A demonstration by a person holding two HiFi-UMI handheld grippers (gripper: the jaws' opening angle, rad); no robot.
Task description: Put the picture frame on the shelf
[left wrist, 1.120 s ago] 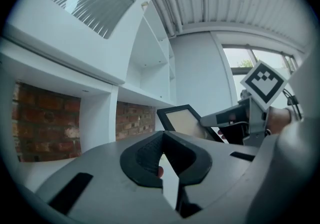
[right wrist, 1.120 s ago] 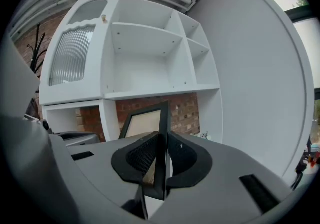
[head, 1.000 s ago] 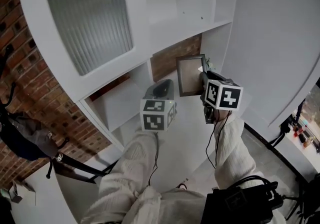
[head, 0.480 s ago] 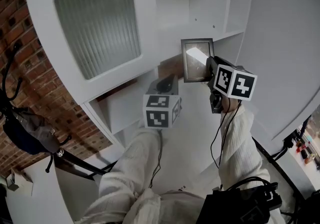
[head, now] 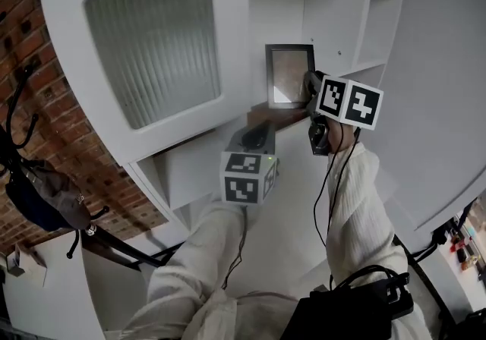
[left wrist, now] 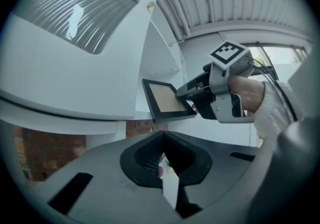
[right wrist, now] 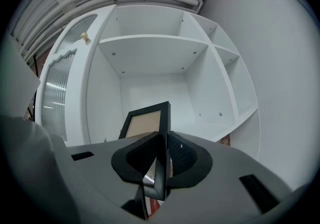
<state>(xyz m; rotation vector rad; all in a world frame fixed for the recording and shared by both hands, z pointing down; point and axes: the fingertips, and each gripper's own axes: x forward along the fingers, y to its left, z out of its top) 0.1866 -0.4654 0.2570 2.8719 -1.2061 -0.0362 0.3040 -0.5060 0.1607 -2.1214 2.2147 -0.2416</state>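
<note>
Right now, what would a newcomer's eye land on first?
The dark picture frame, clamped by its right edge in the right gripper and held upright before an open compartment of the white shelf unit. Next, the ribbed-glass cabinet door at left, and the left gripper below the frame, jaws together on nothing.

home-like rm, white shelving (head: 334, 20), brick wall (head: 17, 12)
</note>
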